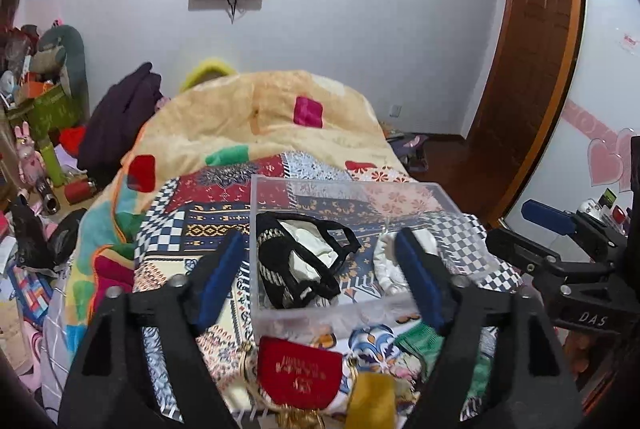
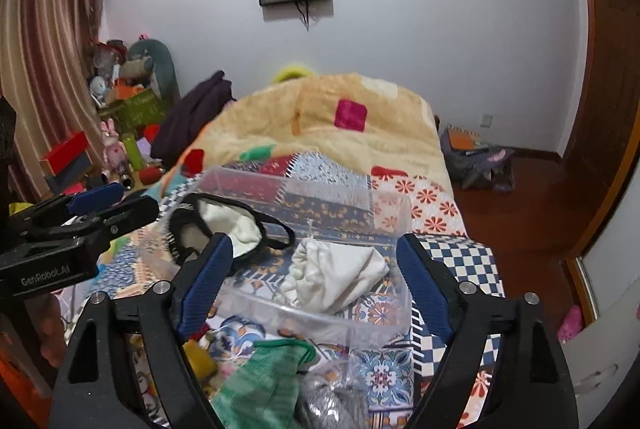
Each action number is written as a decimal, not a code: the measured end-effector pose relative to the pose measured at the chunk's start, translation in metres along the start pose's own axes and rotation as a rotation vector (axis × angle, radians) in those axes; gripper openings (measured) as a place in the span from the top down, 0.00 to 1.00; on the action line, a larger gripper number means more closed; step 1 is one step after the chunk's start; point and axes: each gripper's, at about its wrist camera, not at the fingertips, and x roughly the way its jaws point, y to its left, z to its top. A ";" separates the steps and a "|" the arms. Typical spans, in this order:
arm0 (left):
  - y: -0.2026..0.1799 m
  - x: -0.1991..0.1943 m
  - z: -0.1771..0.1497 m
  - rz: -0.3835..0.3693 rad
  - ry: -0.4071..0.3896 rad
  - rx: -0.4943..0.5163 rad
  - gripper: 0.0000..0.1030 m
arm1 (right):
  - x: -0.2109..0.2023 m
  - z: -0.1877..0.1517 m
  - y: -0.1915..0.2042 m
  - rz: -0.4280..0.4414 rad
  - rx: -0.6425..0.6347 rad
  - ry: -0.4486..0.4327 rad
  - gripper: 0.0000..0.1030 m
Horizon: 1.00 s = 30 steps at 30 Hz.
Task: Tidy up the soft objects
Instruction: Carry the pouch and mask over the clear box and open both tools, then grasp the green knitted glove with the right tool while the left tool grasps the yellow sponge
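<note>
A clear plastic box (image 1: 344, 313) (image 2: 320, 321) sits on the patterned bed. Inside it lie a black-trimmed white eye mask (image 1: 304, 261) (image 2: 228, 225) and a white cloth bundle (image 1: 386, 261) (image 2: 332, 277). In front of the box lie a red pouch (image 1: 298, 373), a mustard piece (image 1: 370, 401), a green knit cloth (image 1: 416, 341) (image 2: 260, 381) and a grey item in a clear bag (image 2: 336, 401). My left gripper (image 1: 320, 281) is open and empty above the box's near wall. My right gripper (image 2: 316, 289) is open and empty over the box.
A beige quilt (image 1: 256, 121) is heaped at the far end of the bed. A dark garment (image 1: 120, 117) and cluttered boxes and toys (image 1: 44, 101) stand at the left. A wooden door (image 1: 532, 69) and wood floor (image 2: 528, 197) are on the right.
</note>
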 end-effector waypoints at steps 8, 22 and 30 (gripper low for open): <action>-0.010 -0.032 -0.021 0.006 -0.012 0.004 0.04 | -0.021 -0.018 0.009 0.020 -0.032 0.003 0.20; -0.022 -0.023 -0.075 -0.022 0.090 0.019 0.08 | 0.000 -0.072 0.012 0.134 0.016 0.146 0.35; -0.024 0.003 -0.094 -0.095 0.194 0.019 0.37 | 0.022 -0.089 0.019 0.166 -0.001 0.244 0.52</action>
